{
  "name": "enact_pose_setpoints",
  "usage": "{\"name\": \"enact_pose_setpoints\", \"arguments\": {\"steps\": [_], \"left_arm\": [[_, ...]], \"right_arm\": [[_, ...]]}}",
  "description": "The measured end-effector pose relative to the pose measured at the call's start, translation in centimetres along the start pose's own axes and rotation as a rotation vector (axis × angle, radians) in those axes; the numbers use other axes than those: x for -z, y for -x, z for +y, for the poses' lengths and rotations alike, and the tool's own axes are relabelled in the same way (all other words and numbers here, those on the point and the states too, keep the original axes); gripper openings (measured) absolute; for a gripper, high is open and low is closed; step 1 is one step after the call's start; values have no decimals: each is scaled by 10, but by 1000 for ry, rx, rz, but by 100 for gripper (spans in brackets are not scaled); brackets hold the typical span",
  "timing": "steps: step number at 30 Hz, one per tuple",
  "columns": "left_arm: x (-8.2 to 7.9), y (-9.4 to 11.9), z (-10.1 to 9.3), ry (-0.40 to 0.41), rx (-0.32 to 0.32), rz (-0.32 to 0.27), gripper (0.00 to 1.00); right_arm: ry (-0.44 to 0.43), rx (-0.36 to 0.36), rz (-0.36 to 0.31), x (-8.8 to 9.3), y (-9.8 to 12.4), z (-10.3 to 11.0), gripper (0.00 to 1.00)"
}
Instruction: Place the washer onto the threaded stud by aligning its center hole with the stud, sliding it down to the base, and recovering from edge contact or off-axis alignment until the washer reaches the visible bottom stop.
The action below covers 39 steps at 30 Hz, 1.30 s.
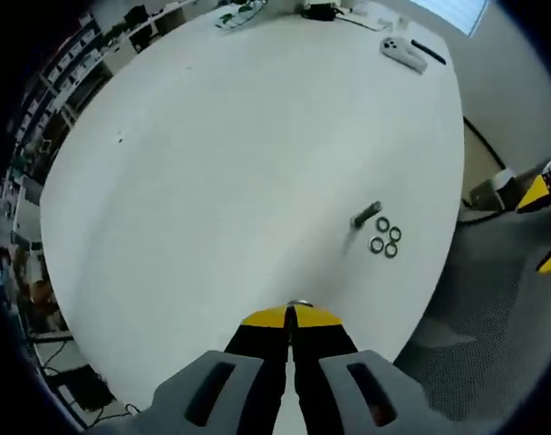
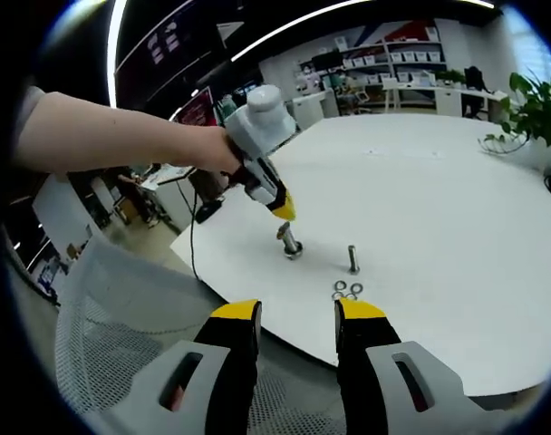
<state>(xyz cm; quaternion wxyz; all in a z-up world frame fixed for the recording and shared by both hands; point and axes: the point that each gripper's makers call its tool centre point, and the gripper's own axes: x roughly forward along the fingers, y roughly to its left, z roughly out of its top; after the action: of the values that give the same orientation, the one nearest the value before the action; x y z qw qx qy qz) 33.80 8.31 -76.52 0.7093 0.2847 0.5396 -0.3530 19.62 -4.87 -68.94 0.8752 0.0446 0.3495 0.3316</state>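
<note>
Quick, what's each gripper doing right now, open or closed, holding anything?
Left gripper: shut on a small silver threaded stud, standing it on the white table.
Right gripper: open, holding nothing.

Left gripper (image 1: 292, 313): yellow-tipped jaws pressed together, a small metal piece just showing at the tips — too small to identify.
Table (image 1: 212, 181): white, rounded.
Threaded stud (image 1: 366, 216): lying on the table, well ahead of the tips.
Washers (image 1: 385, 239): four, clustered just beside the stud.
Right gripper (image 1: 546, 222): yellow tips at right edge — off the table.
</note>
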Motion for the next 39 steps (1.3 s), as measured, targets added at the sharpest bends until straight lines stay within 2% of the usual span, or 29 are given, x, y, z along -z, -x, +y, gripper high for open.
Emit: {"name": "enact_pose_setpoints", "arguments": {"steps": [3,7,11,15,16,21,25,27,32,39], "left_arm": [[4,3,4,31,2,-10,0],[1,7,3,85,3,-82,1],[4,10,-2,119,10,-118,10],[15,8,-3,158,-22,-157,19],[16,8,-3,190,-31,-194,21],[18,6,-7,280,-31,-302,29],[22,0,-7,320,-41,-325,30],[23,-2,-6,326,-64,-345,31],[28,-14,-8,313,-73,-346,29],[28,-19,-9,296,-76,-374,23]], "right_arm": [[8,-9,8,1,-1,2,35],[0,-6,0,0,-1,1,35],[5,-11,4,0,-1,2,35],[-1,-14,-2,-1,-1,2,35],[0,-15,-2,-1,-1,2,35],[4,-19,1,0,-1,3,35],[4,-19,2,0,-1,3,35],[3,-18,3,0,-1,3,35],[5,-19,4,1,-1,3,35],[1,-14,2,1,-1,2,35]]}}
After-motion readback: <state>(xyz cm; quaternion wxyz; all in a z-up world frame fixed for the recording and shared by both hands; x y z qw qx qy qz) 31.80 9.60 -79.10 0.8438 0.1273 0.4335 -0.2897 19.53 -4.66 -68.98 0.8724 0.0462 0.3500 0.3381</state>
